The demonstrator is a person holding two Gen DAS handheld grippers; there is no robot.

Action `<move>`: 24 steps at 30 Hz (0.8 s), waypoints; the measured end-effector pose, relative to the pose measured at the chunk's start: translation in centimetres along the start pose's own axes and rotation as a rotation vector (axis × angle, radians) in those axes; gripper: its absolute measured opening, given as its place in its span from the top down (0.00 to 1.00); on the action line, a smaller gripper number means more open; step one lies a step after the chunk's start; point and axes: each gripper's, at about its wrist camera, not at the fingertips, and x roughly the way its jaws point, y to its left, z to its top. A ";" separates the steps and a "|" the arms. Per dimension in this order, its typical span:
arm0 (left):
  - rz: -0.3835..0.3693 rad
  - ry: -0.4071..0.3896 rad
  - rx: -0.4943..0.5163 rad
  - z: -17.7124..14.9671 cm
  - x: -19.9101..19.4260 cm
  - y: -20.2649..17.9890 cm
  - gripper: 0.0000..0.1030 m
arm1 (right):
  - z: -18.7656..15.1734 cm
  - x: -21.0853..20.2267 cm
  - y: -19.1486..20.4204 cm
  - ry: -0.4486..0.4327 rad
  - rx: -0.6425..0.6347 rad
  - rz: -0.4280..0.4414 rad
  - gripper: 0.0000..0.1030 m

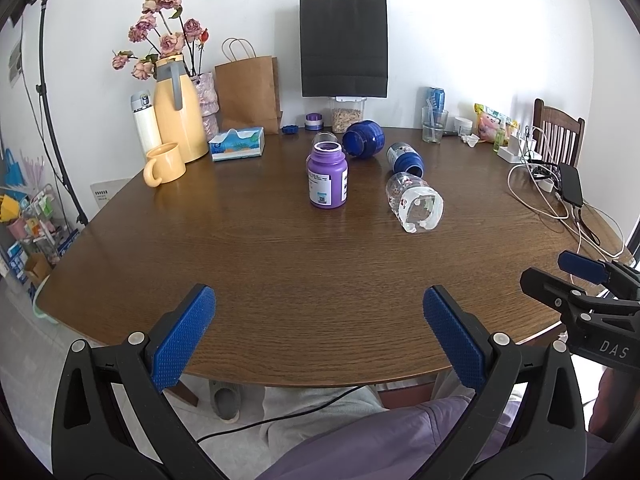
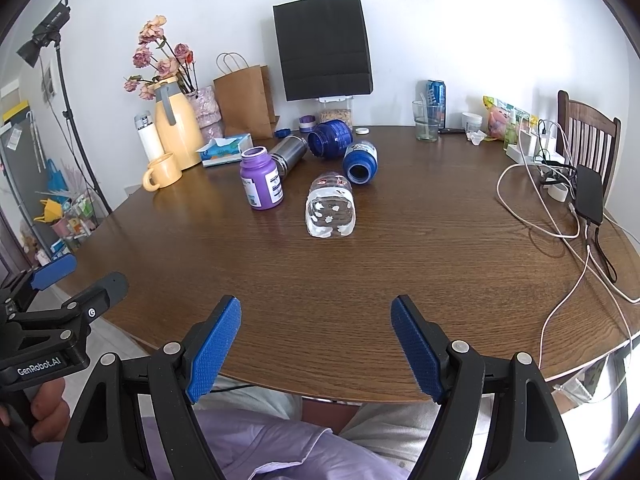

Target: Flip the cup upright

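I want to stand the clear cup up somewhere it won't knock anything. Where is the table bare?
Bare wood runs from the near table edge up to the clear cup, and right of it toward the cables. Crowded: the purple jar, steel bottle and blue containers behind the cup, plus the back wall row.

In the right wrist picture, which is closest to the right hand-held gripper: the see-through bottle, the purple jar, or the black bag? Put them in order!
From the right hand-held gripper:
1. See-through bottle, lying on its side, straight ahead mid-table.
2. Purple jar, standing upright, a bit farther and to the left.
3. Black paper bag, far back against the wall.
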 end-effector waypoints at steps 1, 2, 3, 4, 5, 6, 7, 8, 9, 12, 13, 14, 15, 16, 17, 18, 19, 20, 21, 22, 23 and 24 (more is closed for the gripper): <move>0.000 0.001 0.000 0.0 0.0 0.0 0.00 | 0.0 0.0 0.0 -0.001 -0.001 0.000 0.21; 0.000 0.002 -0.001 0.1 0.0 0.0 0.00 | 0.0 0.0 0.0 0.000 -0.001 0.000 0.21; 0.000 0.003 -0.001 0.0 0.0 0.0 0.00 | 0.1 0.0 -0.1 0.001 -0.001 0.001 0.21; 0.000 0.002 -0.001 0.0 0.0 0.0 0.00 | 0.2 0.0 -0.2 0.001 -0.002 0.003 0.21; 0.001 0.003 -0.001 0.0 0.0 0.0 0.00 | 0.2 0.0 -0.2 0.001 -0.002 0.003 0.21; 0.001 0.003 -0.001 0.0 0.0 0.0 0.00 | 0.2 0.0 -0.2 0.001 -0.003 0.003 0.21; 0.001 0.004 -0.001 0.0 0.0 -0.1 0.00 | 0.2 0.0 -0.2 0.001 -0.002 0.003 0.21; 0.000 0.004 -0.001 0.0 0.0 0.0 0.00 | 0.2 0.0 -0.2 0.001 -0.001 0.002 0.21; -0.001 0.006 -0.001 0.0 0.0 0.0 0.00 | 0.2 0.0 -0.2 0.001 -0.001 0.003 0.21; -0.001 0.008 -0.002 0.0 -0.1 0.0 0.00 | 0.2 0.0 -0.1 0.003 -0.001 0.003 0.21; -0.001 0.007 -0.002 -0.1 -0.1 0.0 0.00 | 0.2 0.0 -0.2 0.003 -0.001 0.003 0.21; -0.001 0.008 -0.002 0.0 0.0 0.0 0.00 | 0.2 0.0 -0.2 0.003 -0.001 0.003 0.21; -0.001 0.009 -0.002 0.0 0.0 0.0 0.00 | 0.1 0.0 -0.2 0.003 -0.001 0.003 0.21; -0.002 0.010 -0.002 0.0 0.0 0.0 0.00 | 0.2 0.1 -0.2 0.003 -0.001 0.003 0.21; -0.002 0.010 -0.002 0.0 0.0 0.0 0.00 | 0.2 0.1 -0.1 0.004 -0.001 0.003 0.21; -0.002 0.011 -0.002 0.0 0.0 0.0 0.00 | 0.1 0.0 -0.2 0.004 -0.001 0.003 0.21; -0.002 0.011 -0.002 0.0 0.0 0.0 0.00 | 0.1 0.1 -0.2 0.003 -0.001 0.004 0.21; -0.002 0.010 -0.002 0.0 0.0 0.0 0.00 | 0.1 0.1 -0.2 0.003 -0.001 0.004 0.21; -0.002 0.010 -0.002 0.0 0.0 0.0 0.00 | 0.1 0.1 -0.2 0.004 -0.001 0.004 0.21; -0.002 0.010 -0.002 0.0 0.0 0.0 0.00 | 0.1 0.1 -0.1 0.004 0.000 0.004 0.21; -0.002 0.011 -0.002 0.0 0.0 0.0 0.00 | 0.1 0.1 -0.2 0.004 0.000 0.004 0.21; -0.002 0.012 -0.003 0.0 0.0 0.0 0.00 | 0.0 0.1 -0.1 0.005 -0.001 0.004 0.21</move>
